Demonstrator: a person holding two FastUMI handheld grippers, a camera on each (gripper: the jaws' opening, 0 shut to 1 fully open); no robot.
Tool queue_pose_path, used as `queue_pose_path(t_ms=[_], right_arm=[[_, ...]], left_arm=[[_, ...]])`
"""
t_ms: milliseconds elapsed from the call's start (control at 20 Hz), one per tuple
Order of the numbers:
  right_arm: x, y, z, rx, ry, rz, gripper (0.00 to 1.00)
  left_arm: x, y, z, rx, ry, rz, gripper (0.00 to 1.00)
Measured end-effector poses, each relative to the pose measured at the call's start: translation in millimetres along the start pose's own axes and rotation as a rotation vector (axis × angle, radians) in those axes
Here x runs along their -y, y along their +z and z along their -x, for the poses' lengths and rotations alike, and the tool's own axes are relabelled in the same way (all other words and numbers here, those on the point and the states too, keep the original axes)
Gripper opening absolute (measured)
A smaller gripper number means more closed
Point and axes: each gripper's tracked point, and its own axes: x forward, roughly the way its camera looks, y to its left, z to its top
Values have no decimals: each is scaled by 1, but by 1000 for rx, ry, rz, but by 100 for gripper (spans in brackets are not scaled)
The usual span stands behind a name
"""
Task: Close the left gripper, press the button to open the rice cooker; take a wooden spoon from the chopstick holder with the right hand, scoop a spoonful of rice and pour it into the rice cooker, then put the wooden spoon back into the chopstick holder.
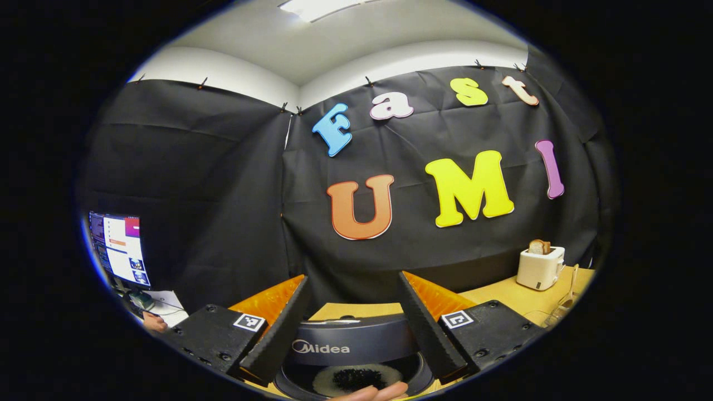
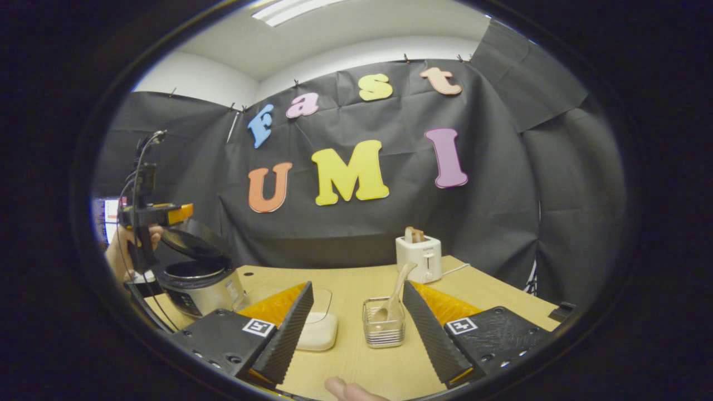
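Rice cooker [image 2: 195, 281] stands lid-up on the counter [image 2: 356, 345]. Right of the cooker come a rice container [image 2: 317, 328], then the chopstick holder [image 2: 383, 323] with the wooden spoon [image 2: 396, 289] inside. Left gripper [image 1: 353, 328] hovers over the cooker, fingers spread. Right gripper [image 2: 356, 328] faces the holder, fingers spread, empty.

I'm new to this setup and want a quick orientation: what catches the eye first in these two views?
In the right gripper view, the rice cooker stands at the table's left with its lid up, and the left gripper is held above it. At mid-table a wooden spoon leans in the clear chopstick holder, straight ahead of the open right gripper. Behind it, a white toaster holds a bread slice.
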Motion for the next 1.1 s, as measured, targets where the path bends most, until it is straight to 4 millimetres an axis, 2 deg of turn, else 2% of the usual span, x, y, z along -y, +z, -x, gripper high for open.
queue_pose_path(t_ms=[150, 200, 250, 300, 450, 500, 600, 650, 700, 800, 850, 900, 1100], right_arm=[[2, -2, 5, -4, 0, 0, 96], [3, -4, 5, -10, -2, -5, 92], [3, -6, 6, -18, -2, -12, 92], [3, -9, 7, -27, -3, -21, 96], [1, -12, 10, -41, 5, -32, 96], [-2, -13, 13, -40, 10, -26, 92], [-6, -11, 17, -34, 19, -13, 95], [-9, -12, 18, -31, 22, -4, 91], [-12, -12, 19, -29, 27, 4, 95], [-16, -13, 19, -34, 32, 19, 95], [-18, -15, 19, -37, 35, 21, 100], [-20, -16, 20, -40, 39, 20, 96], [-22, -20, 20, -44, 47, 12, 95]], left_arm=[[4, -27, 20, -21, 3, 8, 99], [5, -36, 25, -33, 2, 17, 99], [6, -44, 30, -49, 2, 28, 99], [8, -52, 34, -64, 1, 38, 99], [12, -70, 43, -95, -6, 45, 99], [12, -76, 45, -107, -9, 50, 99], [15, -90, 50, -143, -16, 60, 99], [16, -95, 52, -161, -17, 67, 99], [16, -100, 53, -173, -16, 69, 99], [17, -96, 54, -158, -18, 62, 99], [17, -98, 54, -158, -21, 68, 99], [17, -98, 54, -155, -24, 75, 99], [19, -109, 57, -205, -36, 92, 97]])
